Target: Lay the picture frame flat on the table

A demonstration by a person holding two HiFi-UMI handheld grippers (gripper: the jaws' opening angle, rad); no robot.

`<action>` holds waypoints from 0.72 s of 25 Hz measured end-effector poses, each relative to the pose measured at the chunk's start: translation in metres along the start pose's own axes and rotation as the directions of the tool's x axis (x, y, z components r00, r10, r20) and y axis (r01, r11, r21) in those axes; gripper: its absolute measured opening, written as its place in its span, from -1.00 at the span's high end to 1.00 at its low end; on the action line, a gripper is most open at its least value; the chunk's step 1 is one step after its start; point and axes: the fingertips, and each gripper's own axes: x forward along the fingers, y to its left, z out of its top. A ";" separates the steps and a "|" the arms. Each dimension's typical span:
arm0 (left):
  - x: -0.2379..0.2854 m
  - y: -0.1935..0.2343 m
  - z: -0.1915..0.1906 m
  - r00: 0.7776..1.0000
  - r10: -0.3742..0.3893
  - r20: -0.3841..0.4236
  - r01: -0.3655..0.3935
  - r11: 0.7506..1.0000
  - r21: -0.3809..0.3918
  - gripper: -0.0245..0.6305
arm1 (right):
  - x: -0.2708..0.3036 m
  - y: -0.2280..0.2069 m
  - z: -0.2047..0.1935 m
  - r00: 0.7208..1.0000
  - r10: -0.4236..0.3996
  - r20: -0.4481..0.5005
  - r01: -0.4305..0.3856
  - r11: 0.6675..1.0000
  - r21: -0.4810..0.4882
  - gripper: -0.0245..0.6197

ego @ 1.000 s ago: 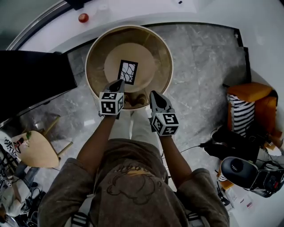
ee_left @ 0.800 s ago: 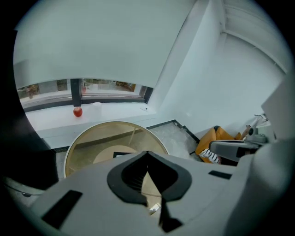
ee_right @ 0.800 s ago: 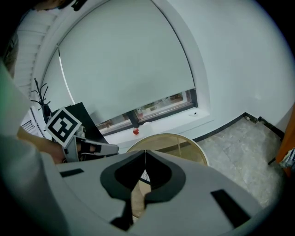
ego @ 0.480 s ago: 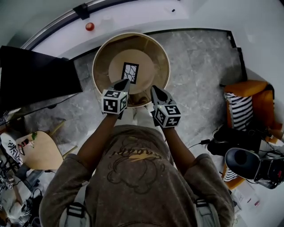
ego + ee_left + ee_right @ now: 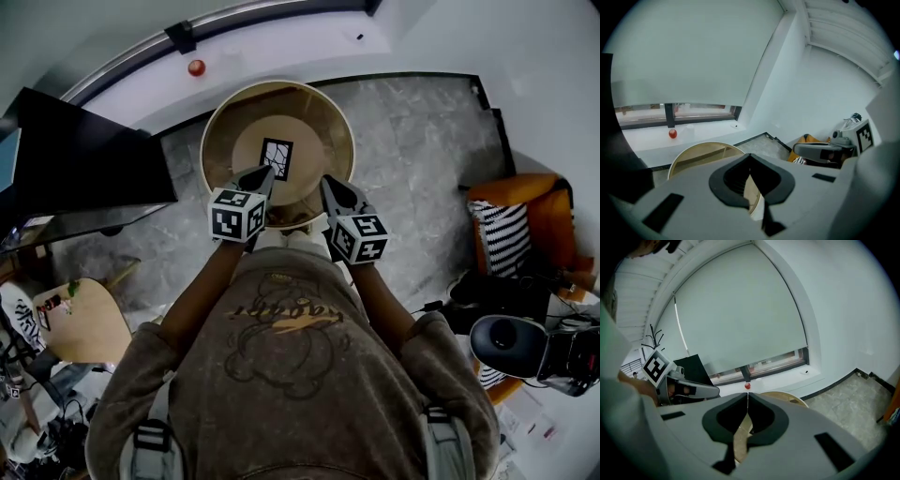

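Observation:
The picture frame [image 5: 276, 158], black-edged with a cracked-line pattern, lies flat near the middle of the round wooden table [image 5: 217, 131]. Both grippers hover over the table's near edge, apart from the frame. My left gripper [image 5: 265, 173] is shut with nothing in it; in the left gripper view its pads [image 5: 750, 154] meet above the table rim [image 5: 701, 152]. My right gripper [image 5: 330, 183] is also shut and empty, and in the right gripper view its tips [image 5: 747, 394] touch. The frame is hidden behind the jaws in both gripper views.
A red ball [image 5: 196, 67] rests on the white window sill behind the table. A large black panel [image 5: 84, 159] stands at the left, with a small wooden side table [image 5: 80, 319] below it. An orange seat with a striped cushion [image 5: 516, 220] and a black device [image 5: 511, 342] stand at the right.
Both grippers have lifted away from the table, still shut. The table and frame look smaller and farther below. The frame stays flat in the same spot.

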 end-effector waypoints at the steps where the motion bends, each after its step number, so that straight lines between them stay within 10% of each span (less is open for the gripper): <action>1: -0.004 -0.004 0.005 1.000 -0.004 0.012 0.004 1.000 0.010 0.87 | -0.005 0.000 0.004 1.000 0.002 0.010 -0.002 1.000 -0.005 0.86; 18: -0.086 -0.035 0.072 0.963 -0.093 0.253 0.061 0.989 0.135 0.87 | -0.053 0.041 0.074 0.986 0.034 0.162 -0.015 0.993 -0.115 0.86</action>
